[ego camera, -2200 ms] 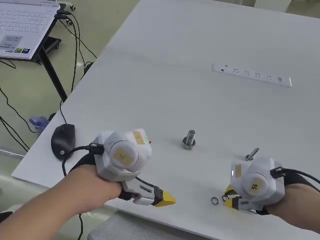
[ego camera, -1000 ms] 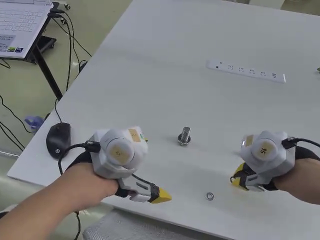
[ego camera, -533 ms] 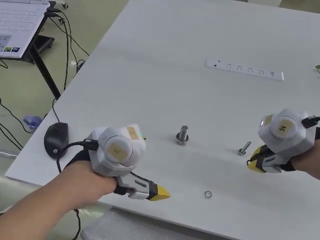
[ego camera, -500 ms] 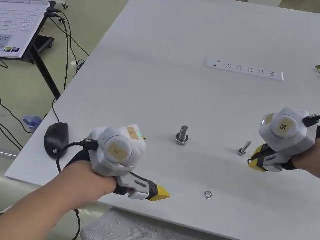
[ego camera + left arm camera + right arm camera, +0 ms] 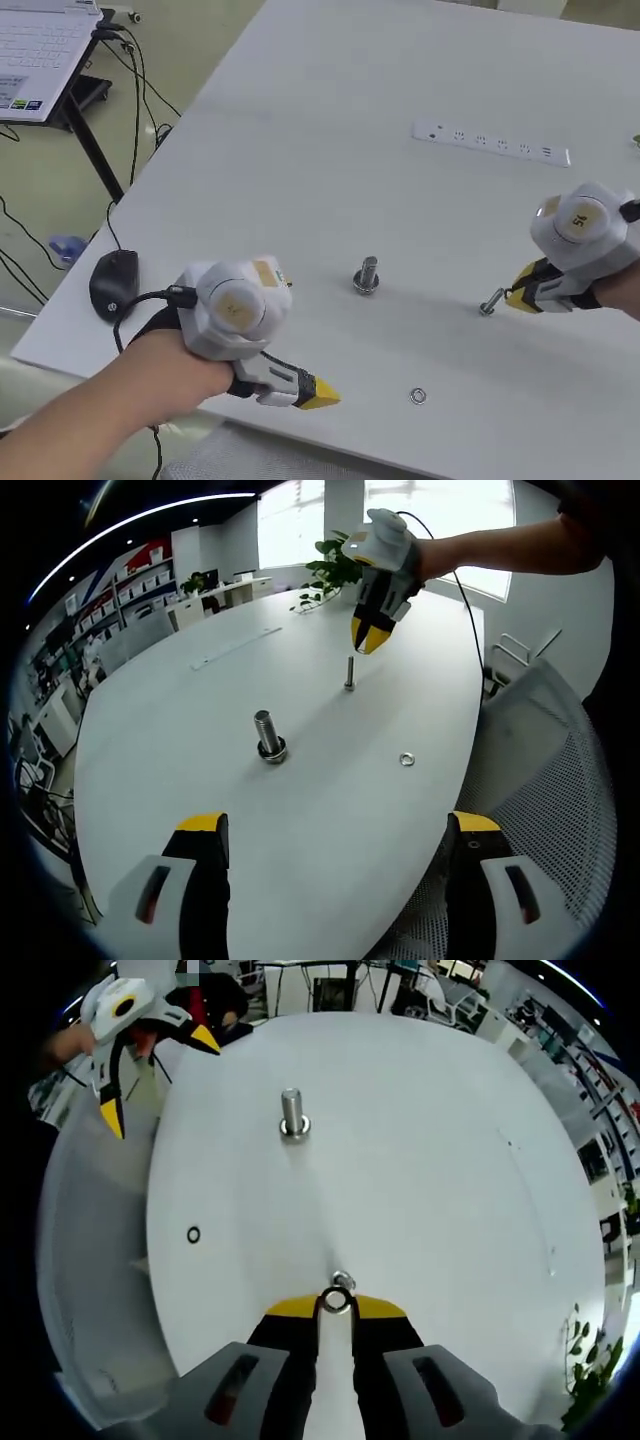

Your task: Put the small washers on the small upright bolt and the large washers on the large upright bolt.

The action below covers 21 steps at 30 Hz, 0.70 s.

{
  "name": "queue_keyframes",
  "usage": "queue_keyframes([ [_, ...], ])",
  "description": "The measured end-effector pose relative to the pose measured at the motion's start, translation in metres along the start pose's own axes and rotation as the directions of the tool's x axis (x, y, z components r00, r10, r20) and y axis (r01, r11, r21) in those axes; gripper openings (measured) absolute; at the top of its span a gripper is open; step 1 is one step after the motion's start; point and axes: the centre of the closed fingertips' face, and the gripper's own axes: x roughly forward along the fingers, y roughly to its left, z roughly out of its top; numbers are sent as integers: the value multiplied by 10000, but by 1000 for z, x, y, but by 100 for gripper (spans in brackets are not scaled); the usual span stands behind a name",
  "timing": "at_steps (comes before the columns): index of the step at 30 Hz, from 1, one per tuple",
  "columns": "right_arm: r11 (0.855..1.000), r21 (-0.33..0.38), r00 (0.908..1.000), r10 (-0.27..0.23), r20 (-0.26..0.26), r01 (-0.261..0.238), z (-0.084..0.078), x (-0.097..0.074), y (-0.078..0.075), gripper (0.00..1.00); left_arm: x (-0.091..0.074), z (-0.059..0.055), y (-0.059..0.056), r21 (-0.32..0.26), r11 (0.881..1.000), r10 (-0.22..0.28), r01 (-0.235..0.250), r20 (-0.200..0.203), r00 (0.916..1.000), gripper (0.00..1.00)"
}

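Small washer (image 5: 326, 1302) was pinched in right gripper (image 5: 336, 1309) at small bolt (image 5: 490, 302), table's (image 5: 350, 150) near edge; likely needed centred lowering. Left gripper (image 5: 337, 830) gaped empty.

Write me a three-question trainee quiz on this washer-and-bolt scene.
1. True or false: the left gripper is shut.
2. The right gripper grips: A) a bolt, B) a washer, C) nothing.
3. How many washers lie on the table, off any bolt?
Key: 1 false, it is open; 2 B; 3 one loose washer.
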Motion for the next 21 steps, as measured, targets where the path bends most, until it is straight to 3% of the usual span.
queue_keyframes([
  [21, 9999, -100, 9997, 75, -218, -77, 1, 14, -11, 12, 1, 4, 5, -24, 10000, 73, -73, 122, 9999, 92],
])
